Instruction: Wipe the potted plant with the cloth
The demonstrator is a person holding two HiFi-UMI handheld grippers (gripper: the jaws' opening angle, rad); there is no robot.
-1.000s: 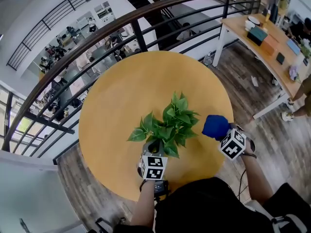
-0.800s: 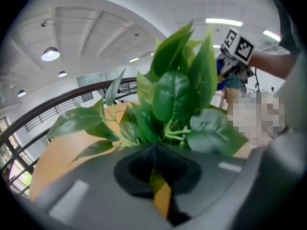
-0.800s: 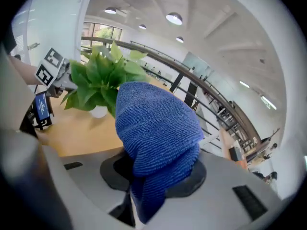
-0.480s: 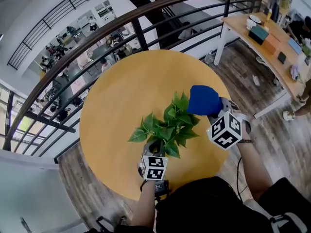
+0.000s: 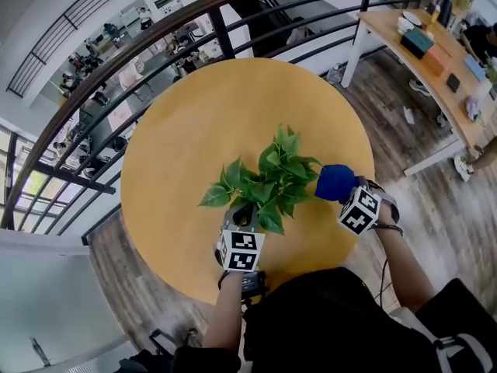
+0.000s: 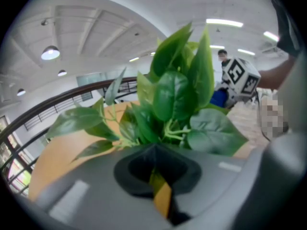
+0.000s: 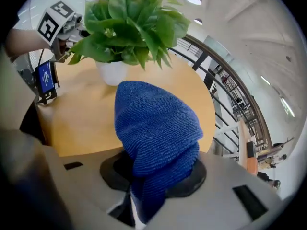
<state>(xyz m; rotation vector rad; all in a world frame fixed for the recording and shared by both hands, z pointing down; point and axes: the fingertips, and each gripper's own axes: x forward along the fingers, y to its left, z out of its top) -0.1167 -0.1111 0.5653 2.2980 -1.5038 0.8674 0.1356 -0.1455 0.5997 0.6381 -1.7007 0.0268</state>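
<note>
Right claw [image 5: 349, 199]: jaws pinching a bunched blue cloth [image 7: 156, 133], which bulges out past the tips as a rounded wad. Judged soft, light and limp, so it should mould round a leaf rather than scrape it. Left claw [image 6: 156, 176]: jaws pressed together, nothing of the plant seen between them; the leaves [image 6: 177, 95] rise directly beyond its tips. Potted plant [image 5: 268, 185] stands between the two claws, just ahead of the left one and ahead-left of the right one. Judgement: leaves are thin and springy, stems easily bent, and the pot [image 7: 112, 73] looks small and light enough to slide or tip under a sideways wipe. Best hold is on the pot wall or rim, never the foliage; support each leaf lightly. View notes: only the right gripper view shows the white pot; foliage hides it in the head view, and the left gripper view does not show it. Only the head view shows the cloth just beside the outermost leaves on the right claw's side; contact cannot be told. Beneath everything, the round yellow table [image 5: 202, 115]; beyond it, a dark railing [image 5: 155, 37].
</note>
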